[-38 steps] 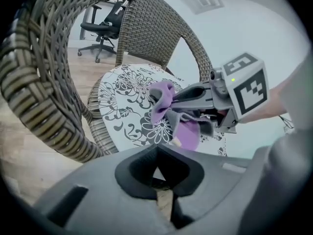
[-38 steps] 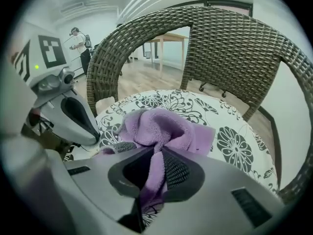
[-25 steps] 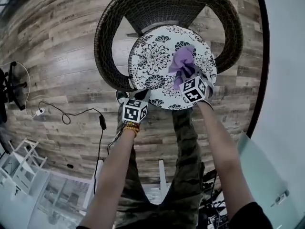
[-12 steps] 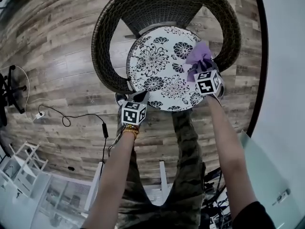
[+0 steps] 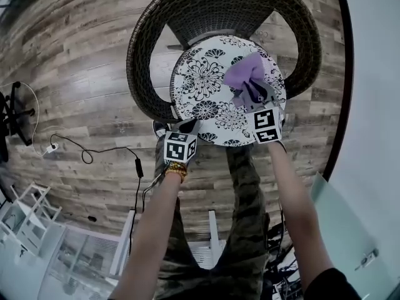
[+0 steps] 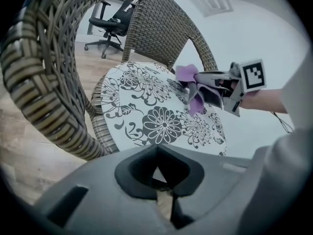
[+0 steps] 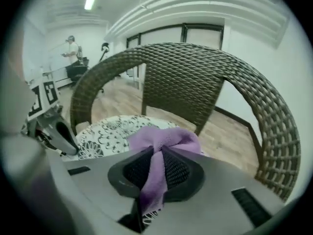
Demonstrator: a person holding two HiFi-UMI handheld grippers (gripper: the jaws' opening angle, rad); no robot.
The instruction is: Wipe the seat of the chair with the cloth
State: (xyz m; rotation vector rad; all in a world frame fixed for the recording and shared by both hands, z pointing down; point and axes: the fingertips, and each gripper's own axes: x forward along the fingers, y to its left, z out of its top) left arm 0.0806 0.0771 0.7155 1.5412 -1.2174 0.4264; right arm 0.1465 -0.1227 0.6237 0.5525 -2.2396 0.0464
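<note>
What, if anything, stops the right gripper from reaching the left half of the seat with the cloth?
Probably nothing, so yes: the right gripper is shut on the cloth above the seat, whose patterned top lies bare. The left gripper sits at the near rim, out of the way.

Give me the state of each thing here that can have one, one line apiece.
right gripper, shut on the purple cloth.
left gripper, shut, nothing between its jaws.
purple cloth, bunched, pinched in the right gripper over the seat cushion.
seat cushion, flat on the wicker chair.
wicker chair, upright on the floor.
</note>
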